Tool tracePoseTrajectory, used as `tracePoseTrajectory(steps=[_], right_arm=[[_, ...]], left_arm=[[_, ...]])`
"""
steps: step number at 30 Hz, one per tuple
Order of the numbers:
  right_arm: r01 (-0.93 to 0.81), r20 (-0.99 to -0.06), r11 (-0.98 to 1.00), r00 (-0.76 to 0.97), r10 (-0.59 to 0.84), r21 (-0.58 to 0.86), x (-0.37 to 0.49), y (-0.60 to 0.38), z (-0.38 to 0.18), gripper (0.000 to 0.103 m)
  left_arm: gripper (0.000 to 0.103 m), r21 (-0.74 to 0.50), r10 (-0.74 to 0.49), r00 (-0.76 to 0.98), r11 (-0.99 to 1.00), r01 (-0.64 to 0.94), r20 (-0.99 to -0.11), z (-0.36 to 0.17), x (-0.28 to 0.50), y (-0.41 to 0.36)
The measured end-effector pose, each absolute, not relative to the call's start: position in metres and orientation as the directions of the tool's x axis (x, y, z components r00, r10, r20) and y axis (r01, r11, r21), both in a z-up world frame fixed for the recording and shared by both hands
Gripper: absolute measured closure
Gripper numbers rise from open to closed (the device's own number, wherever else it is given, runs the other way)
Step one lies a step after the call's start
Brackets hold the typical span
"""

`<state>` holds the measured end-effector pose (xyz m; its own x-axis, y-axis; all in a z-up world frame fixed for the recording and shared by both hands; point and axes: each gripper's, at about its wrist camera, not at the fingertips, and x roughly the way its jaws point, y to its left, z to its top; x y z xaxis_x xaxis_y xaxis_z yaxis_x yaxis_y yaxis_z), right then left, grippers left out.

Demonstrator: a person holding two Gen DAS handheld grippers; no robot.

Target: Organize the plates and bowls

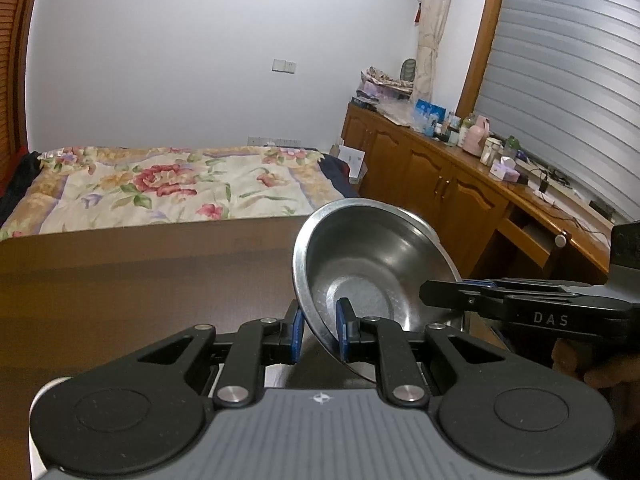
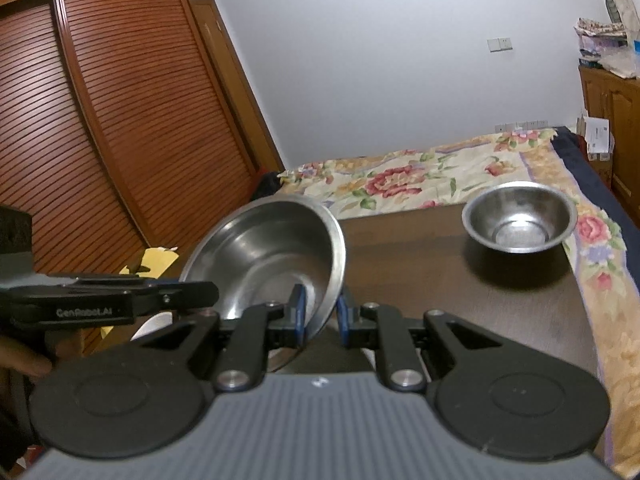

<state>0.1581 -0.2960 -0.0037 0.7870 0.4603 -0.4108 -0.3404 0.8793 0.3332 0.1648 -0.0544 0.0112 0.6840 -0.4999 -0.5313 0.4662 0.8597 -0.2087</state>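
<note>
right hand-held gripper [image 2: 320, 314] pinching tilted steel bowl [image 2: 264, 256] rim; smaller bowl [image 2: 520, 216] on table [image 2: 440, 280].

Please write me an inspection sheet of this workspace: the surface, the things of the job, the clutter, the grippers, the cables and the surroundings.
Surface: dark brown table, bare wood in view.
Job's things: large steel bowl held tilted above the table's near edge; small steel bowl upright at the far right corner. No plates seen.
Clutter: nothing seen on the table.
Grippers: left gripper and right gripper each have the large bowl's rim between their fingers, on opposite sides.
Cables: black cords on the wooden counter.
Surroundings: bed with floral quilt, louvred wardrobe, bottles on the counter.
</note>
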Motion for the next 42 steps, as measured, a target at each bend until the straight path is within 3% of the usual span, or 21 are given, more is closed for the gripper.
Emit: tracePoseTrajectory(steps=[25,42], right_arm=[[-0.27,-0.466,0.916,0.796,0.387,0.298,0.121,-0.29,-0.038,0.086],[-0.302,-0.498,0.949,0.812,0.304,0.087,0.122,-0.275,-0.034,0.088]], left_arm=[[0.084,-0.129,-0.485,0.645,0.846,0.517,-0.591,-0.027,0.129,-0.061],[0.084,-0.034,-0.42,0.648,0.853,0.52,-0.635,-0.042,0.132,-0.066]])
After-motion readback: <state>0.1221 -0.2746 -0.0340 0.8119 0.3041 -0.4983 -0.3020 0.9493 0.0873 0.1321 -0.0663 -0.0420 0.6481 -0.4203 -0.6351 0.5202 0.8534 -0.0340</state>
